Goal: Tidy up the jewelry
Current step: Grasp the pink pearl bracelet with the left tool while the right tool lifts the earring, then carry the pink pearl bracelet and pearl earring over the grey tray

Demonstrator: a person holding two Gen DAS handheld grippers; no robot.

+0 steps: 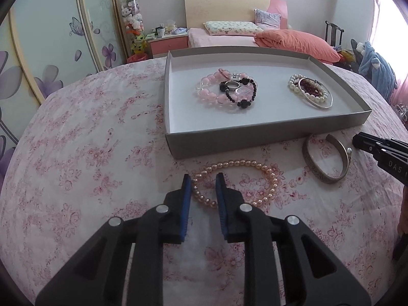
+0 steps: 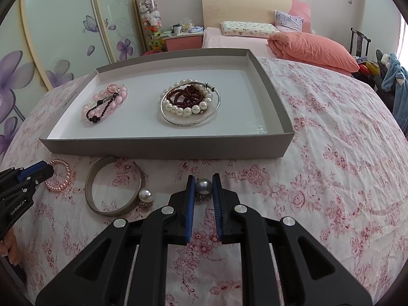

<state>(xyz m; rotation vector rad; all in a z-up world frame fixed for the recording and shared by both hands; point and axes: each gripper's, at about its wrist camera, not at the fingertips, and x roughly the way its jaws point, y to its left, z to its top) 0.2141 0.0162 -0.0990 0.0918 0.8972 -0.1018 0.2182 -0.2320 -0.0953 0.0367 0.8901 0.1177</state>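
Note:
A grey tray [image 1: 267,137] [image 2: 165,148] on the floral cloth holds a pink and black bead bracelet pile [image 1: 227,90] [image 2: 104,104] and a white pearl, dark red bead and silver bangle pile [image 1: 311,90] [image 2: 190,102]. A pink pearl necklace [image 1: 255,165] [image 2: 60,176] lies in front of the tray. My left gripper [image 1: 204,182] is open, its fingers either side of the necklace's left part. A silver cuff bangle [image 1: 326,158] [image 2: 112,186] lies beside a white pearl earring [image 2: 145,195]. My right gripper [image 2: 203,183] is shut on a grey pearl earring [image 2: 203,185].
The table has a pink floral cloth [image 1: 89,153] [image 2: 318,165]. Behind it stand a bed with an orange quilt [image 1: 293,40], a pink nightstand [image 1: 167,43], a sliding wardrobe [image 1: 38,51] and a chair with clothes [image 1: 374,61].

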